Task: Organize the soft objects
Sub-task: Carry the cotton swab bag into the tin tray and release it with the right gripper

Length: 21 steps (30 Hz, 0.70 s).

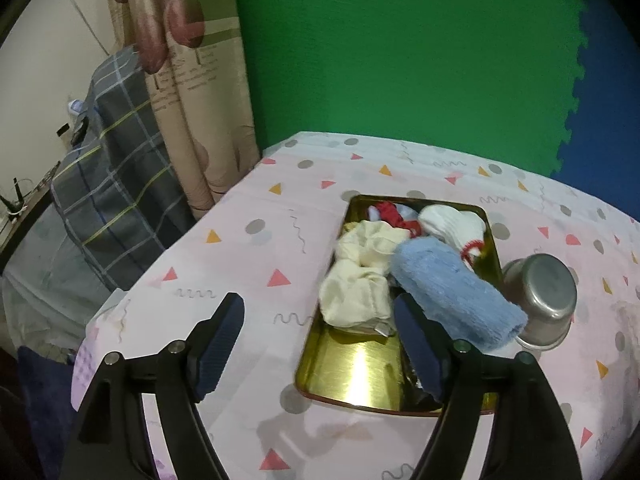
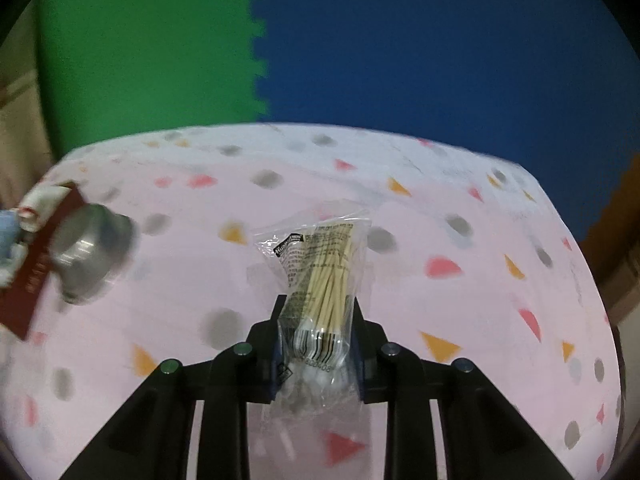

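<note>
A gold tin tray (image 1: pixel 360 376) lies on the pink patterned tablecloth. In it lie a cream cloth (image 1: pixel 360 276), a rolled light blue towel (image 1: pixel 452 292) that overhangs its right rim, a white sock (image 1: pixel 452 222) and a red and white cloth (image 1: pixel 390 212). My left gripper (image 1: pixel 320 340) is open and empty, just above the tray's near left part. My right gripper (image 2: pixel 318 320) is shut on a clear bag of cotton swabs (image 2: pixel 320 280), held above the table.
A steel cup lies on its side right of the tray (image 1: pixel 540 300); it also shows in the right wrist view (image 2: pixel 92 252) beside the tray's dark red outer wall (image 2: pixel 36 264). Green and blue foam mats stand behind the table. A curtain (image 1: pixel 192 100) and a plaid cloth (image 1: pixel 108 180) are at left.
</note>
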Motion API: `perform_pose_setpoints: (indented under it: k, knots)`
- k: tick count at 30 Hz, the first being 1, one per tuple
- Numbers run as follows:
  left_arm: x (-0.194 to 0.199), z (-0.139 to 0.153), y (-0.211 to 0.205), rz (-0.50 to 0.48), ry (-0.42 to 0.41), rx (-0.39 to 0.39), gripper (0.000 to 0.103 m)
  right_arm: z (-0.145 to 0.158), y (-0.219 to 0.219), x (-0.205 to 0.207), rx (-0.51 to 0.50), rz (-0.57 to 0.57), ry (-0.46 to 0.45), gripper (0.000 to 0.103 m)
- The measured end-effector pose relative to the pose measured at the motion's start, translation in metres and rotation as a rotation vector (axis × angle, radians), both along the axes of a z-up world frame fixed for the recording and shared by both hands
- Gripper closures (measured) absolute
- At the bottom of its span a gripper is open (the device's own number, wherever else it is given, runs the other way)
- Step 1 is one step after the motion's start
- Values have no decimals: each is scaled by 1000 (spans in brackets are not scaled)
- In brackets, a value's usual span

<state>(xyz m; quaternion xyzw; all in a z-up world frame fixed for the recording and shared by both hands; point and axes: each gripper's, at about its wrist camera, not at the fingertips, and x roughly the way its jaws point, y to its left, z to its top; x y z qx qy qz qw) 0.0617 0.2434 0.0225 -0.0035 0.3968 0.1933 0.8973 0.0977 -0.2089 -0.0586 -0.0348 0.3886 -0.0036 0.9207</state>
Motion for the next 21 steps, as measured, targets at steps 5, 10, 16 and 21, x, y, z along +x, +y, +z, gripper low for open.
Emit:
perform_pose_setpoints:
  k: [5, 10, 16, 21]
  knots:
    - [-6, 10, 11, 14, -13, -13, 20, 31, 65, 7, 51, 158, -12, 77]
    - [-7, 14, 16, 21, -9, 0, 18, 49, 154, 18, 111, 338, 6, 77]
    - [-8, 14, 28, 44, 0, -18, 18, 51, 249, 32, 157, 487, 55, 77]
    - [-9, 14, 40, 71, 1, -17, 17, 50, 308, 45, 133, 552, 84, 77]
